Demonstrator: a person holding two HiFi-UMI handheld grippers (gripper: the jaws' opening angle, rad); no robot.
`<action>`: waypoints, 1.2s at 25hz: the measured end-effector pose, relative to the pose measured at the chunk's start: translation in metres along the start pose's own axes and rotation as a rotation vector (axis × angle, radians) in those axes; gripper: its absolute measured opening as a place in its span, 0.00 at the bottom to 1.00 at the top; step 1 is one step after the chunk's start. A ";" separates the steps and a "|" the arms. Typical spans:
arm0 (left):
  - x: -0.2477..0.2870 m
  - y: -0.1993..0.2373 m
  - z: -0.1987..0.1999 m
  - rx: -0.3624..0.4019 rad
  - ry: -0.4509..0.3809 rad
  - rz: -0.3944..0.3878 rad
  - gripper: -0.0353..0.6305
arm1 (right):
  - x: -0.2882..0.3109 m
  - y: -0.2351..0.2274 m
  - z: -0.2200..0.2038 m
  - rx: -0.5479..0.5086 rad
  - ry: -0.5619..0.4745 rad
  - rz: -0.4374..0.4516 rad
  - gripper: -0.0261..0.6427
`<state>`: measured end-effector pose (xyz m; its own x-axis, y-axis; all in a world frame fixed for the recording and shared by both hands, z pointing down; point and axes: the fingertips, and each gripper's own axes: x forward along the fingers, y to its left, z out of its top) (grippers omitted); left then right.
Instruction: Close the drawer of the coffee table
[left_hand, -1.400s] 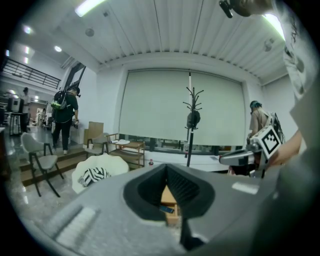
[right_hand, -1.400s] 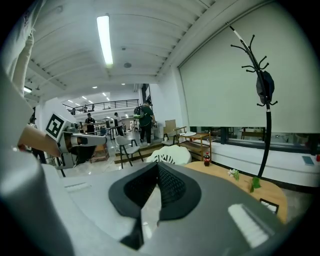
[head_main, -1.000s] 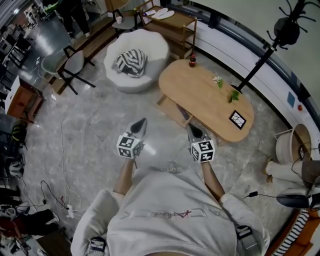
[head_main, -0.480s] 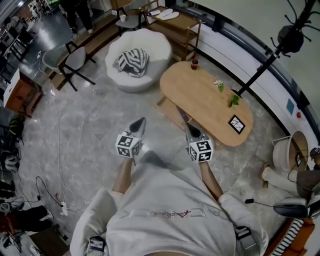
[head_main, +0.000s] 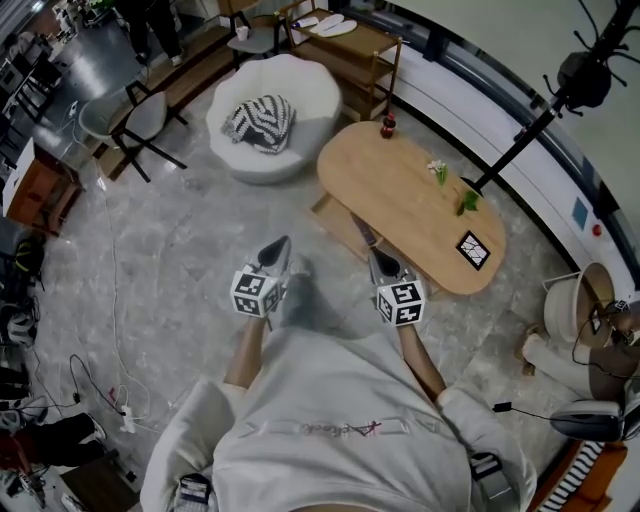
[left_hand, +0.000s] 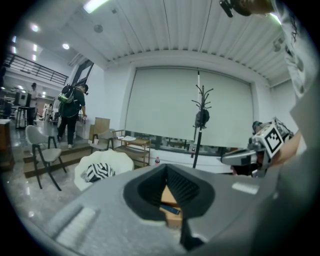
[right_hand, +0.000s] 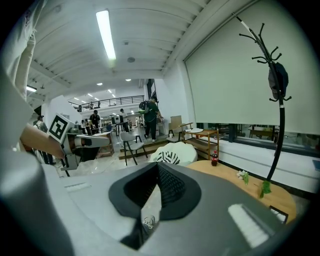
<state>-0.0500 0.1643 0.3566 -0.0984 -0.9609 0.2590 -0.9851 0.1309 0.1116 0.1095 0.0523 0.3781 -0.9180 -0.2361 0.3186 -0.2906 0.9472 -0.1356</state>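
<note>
Direction matters most here. The light wooden drawer (head_main: 338, 215) stands pulled out from the near long side of the oval light-wood coffee table (head_main: 415, 190), low under the tabletop, jutting toward the person across the grey marbled floor (head_main: 180, 250). The table's long axis runs in the head view from the small red bottle (head_main: 386, 126) at upper left to the black-and-white framed card (head_main: 473, 250) at lower right. The drawer slides across that axis, so a closing push would go up and to the right in that view.

The right hand-held gripper (head_main: 378, 258) is plainly the nearer. Its tip lies just beside the drawer's near corner, pointing roughly at the table. The left hand-held gripper (head_main: 278, 248) is well apart, off to the drawer's left. Both have their jaws pressed together with nothing between them, as each gripper view shows, so I judge the push would be made with a closed tip, not a grasp.

Much is hard to read. The drawer's front face and any handle cannot be made out from above. The tabletop covers the drawer's back part, so how far it is pulled out is uncertain. Whether the right tip touches the drawer I cannot tell. The left gripper view gives only a sliver of the drawer through the notch, with a dark flat item (left_hand: 170, 209) lying in it. The right gripper view shows the tabletop but not the drawer.
</note>
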 end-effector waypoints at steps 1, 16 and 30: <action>0.003 0.002 -0.001 -0.002 0.001 -0.001 0.05 | 0.004 -0.001 0.000 0.001 0.001 0.000 0.05; 0.072 0.096 0.017 -0.025 0.001 -0.020 0.05 | 0.111 -0.022 0.037 -0.015 0.016 -0.012 0.05; 0.143 0.221 0.073 -0.037 -0.009 -0.031 0.05 | 0.252 -0.037 0.112 -0.041 0.029 -0.008 0.05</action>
<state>-0.2923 0.0377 0.3481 -0.0689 -0.9668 0.2460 -0.9819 0.1093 0.1545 -0.1414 -0.0669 0.3583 -0.9072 -0.2382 0.3469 -0.2866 0.9533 -0.0948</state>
